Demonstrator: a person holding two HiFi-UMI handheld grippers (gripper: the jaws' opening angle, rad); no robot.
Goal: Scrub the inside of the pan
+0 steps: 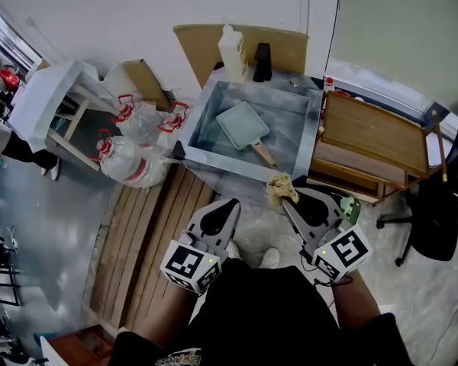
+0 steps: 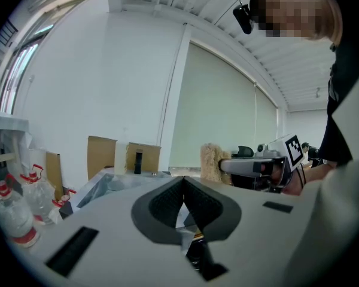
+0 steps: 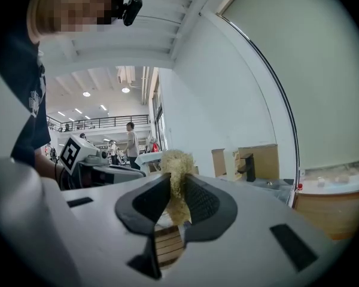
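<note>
A straw-coloured scrubber (image 1: 281, 188) was clamped between the jaws of the right gripper (image 1: 288, 204). The left gripper (image 1: 227, 206), just beside it, was closed on nothing. Ahead of both, well apart, the pan (image 1: 243, 124) lay in the sink (image 1: 201, 124). Scrubbing was judged not yet begun — the scrubber needed to be carried forward and lowered into the pan.

L tongs (image 1: 230, 203) & R tongs (image 1: 286, 203): white shells, dark ribbed pads (image 2: 167, 202), b/w marker cubes (image 1: 189, 265); black top (image 1: 259, 311) worn.
</note>
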